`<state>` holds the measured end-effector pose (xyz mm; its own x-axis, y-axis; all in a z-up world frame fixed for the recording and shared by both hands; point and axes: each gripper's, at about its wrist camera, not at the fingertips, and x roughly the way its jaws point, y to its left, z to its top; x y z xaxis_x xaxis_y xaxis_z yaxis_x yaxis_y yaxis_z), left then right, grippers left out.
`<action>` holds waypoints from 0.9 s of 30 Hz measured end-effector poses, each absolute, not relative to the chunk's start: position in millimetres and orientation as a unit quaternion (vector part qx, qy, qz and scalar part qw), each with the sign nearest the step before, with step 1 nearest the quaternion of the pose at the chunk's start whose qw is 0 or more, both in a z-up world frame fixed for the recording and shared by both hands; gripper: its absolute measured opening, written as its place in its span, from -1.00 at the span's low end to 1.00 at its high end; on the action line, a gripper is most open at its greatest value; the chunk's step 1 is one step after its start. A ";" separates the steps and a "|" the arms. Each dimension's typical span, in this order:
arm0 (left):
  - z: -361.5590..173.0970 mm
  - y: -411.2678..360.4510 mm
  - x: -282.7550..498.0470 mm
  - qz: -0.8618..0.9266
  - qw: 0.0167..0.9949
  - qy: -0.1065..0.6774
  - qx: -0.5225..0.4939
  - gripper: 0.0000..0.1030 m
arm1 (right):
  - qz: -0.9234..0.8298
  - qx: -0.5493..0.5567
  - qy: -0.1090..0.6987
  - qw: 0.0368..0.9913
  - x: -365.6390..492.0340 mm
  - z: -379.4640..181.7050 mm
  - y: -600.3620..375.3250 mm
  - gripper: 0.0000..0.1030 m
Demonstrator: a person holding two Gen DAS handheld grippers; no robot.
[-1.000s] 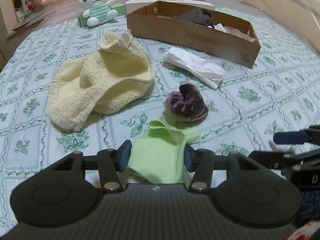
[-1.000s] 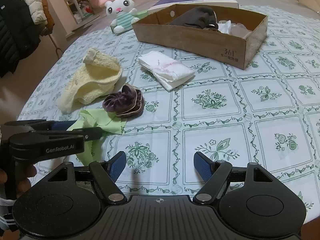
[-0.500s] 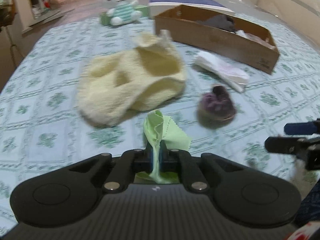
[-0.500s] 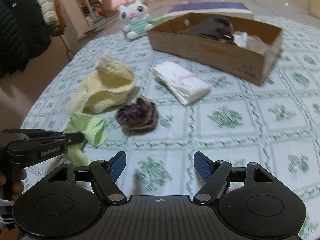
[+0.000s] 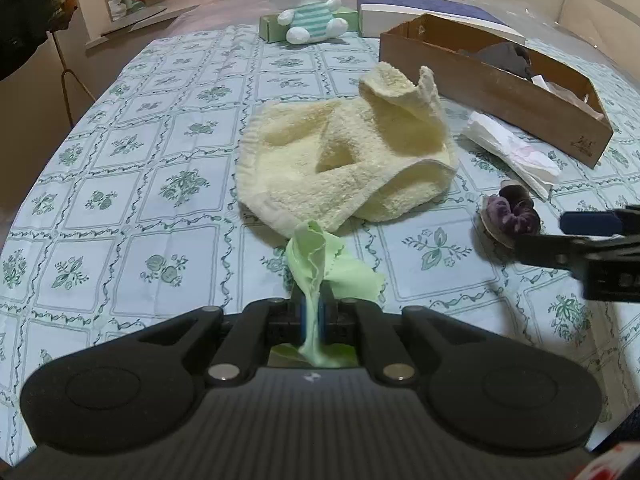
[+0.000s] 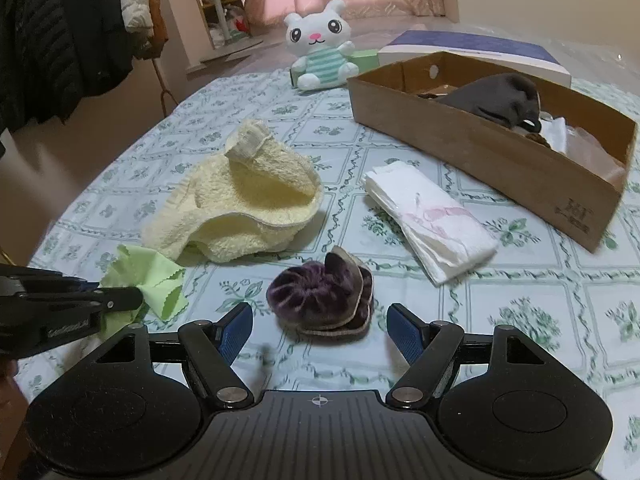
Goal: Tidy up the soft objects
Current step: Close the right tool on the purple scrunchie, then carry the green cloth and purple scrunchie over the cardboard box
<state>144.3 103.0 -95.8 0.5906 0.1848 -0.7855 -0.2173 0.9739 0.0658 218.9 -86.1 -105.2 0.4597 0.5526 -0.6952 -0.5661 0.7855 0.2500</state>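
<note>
While the left gripper [image 5: 313, 317] clenches the green cloth [image 5: 332, 266], the right gripper [image 6: 320, 330] gapes around the scrunchie [image 6: 320, 300]; towel [image 6: 240, 200] and tissues [image 6: 430, 220] wait short of the box [image 6: 500, 156] at 1 o'clock.

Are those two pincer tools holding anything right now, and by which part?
The left gripper pinches the green cloth near its bunched middle. The right gripper is open, holding nothing.

Left wrist view: low over the table [image 5: 120, 208], close, facing the towel [image 5: 344, 160] and plush [image 5: 306, 0]; right wrist view: low, close, facing the scrunchie [image 6: 320, 300] and box [image 6: 492, 160]; both views share towel, scrunchie, tissues [image 6: 432, 220], box, plush.
</note>
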 end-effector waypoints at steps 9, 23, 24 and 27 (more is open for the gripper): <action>-101.8 96.6 152.9 0.106 0.889 0.445 -0.017 -0.87 | 0.324 -0.032 0.412 0.851 228.8 -117.9 -74.4 0.07; -99.7 92.8 157.0 0.104 0.890 0.443 -0.015 -0.87 | 0.338 -0.058 0.392 0.854 215.3 -107.4 -80.0 -0.67; -99.1 92.5 156.7 0.104 0.890 0.443 -0.015 -0.87 | 0.339 -0.057 0.392 0.853 213.3 -106.3 -80.4 -0.67; -96.4 90.9 155.3 0.103 0.892 0.441 -0.015 -0.87 | 0.344 -0.055 0.391 0.852 207.9 -103.0 -82.1 -0.68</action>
<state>155.3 90.9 -96.4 0.5904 0.1707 -0.7889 -0.1970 0.9783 0.0643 207.9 -82.1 -103.0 0.4585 0.5433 -0.7033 -0.6286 0.7577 0.1755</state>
